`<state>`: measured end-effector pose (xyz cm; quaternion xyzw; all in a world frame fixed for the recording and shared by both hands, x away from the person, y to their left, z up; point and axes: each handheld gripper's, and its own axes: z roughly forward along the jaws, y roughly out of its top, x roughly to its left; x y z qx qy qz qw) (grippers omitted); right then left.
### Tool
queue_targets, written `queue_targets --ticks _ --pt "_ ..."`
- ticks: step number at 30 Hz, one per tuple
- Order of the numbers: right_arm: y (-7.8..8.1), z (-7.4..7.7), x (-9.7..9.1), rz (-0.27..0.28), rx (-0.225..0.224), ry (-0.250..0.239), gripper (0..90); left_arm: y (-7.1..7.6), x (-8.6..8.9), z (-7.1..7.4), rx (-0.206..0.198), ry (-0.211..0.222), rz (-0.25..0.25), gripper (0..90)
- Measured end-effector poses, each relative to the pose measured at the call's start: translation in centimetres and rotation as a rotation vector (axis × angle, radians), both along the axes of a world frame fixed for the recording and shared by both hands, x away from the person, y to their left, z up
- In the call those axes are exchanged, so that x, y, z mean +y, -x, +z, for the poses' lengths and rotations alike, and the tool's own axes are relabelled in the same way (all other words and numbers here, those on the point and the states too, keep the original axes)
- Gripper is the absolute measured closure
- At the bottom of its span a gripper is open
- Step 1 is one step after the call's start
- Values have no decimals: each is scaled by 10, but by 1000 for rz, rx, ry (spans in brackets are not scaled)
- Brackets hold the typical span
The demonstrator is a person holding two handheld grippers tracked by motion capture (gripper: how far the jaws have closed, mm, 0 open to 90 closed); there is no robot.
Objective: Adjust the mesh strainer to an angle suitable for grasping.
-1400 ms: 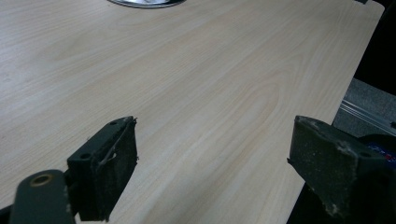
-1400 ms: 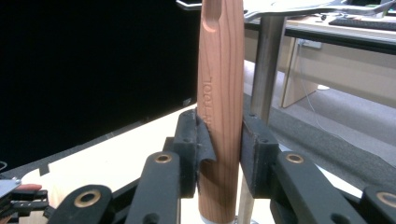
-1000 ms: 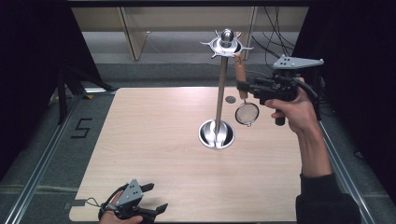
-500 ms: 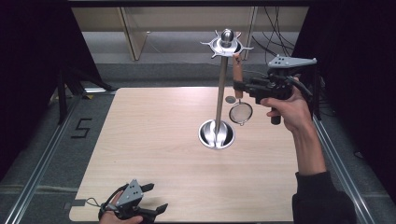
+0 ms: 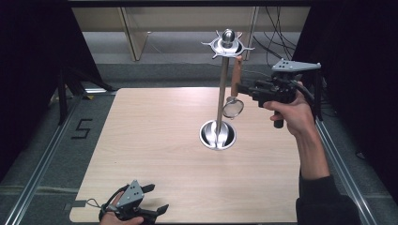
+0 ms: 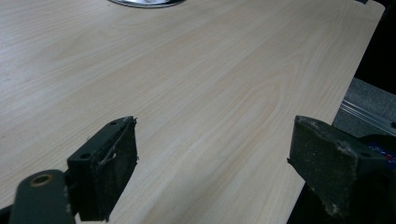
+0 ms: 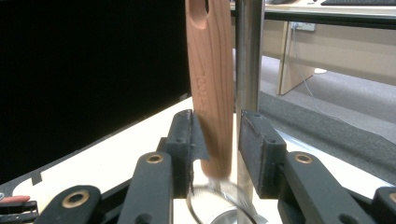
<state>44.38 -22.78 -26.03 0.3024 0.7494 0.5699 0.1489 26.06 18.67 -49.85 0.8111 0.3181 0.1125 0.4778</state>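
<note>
My right gripper (image 5: 240, 88) is matte black with a pistol-style handle, and a grey three-cornered plate (image 5: 296, 65) sits on top. Up close, its jaws are black blocks with rough pads (image 7: 252, 149), carried on black link arms with brass-coloured rivets (image 7: 154, 158). A dark sleeve (image 5: 326, 201) covers my right forearm near the table's (image 5: 155, 140) front edge. My left gripper (image 5: 157, 199), at that same edge, wears its own grey plate (image 5: 129, 194) and a black cable (image 5: 91, 204). Its pads (image 6: 112, 168) look scuffed, frayed pale at the edges.
</note>
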Motion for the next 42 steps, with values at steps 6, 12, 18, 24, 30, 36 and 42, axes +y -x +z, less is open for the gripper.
queue_targets --ticks 6,12,18,24,30,36,42 --pt "7 -5 -4 -1 3 -13 633 0 1 0 -3 -13 -2 147" --pt "19 -10 -7 -40 -39 57 585 -1 0 0 -12 -1 -13 147" --pt "31 -14 -8 -65 -44 57 561 -1 1 0 -13 -7 -13 147" --pt "43 -30 -5 -81 -67 76 535 -1 0 0 -14 0 -8 147" --pt "53 -43 -1 -92 -68 80 533 0 0 0 -6 -1 -4 147" --pt "60 -51 0 -84 -76 80 517 0 -1 0 -9 16 -9 147" --pt "64 -58 -3 -105 -44 92 477 1 -2 0 3 13 -3 147"
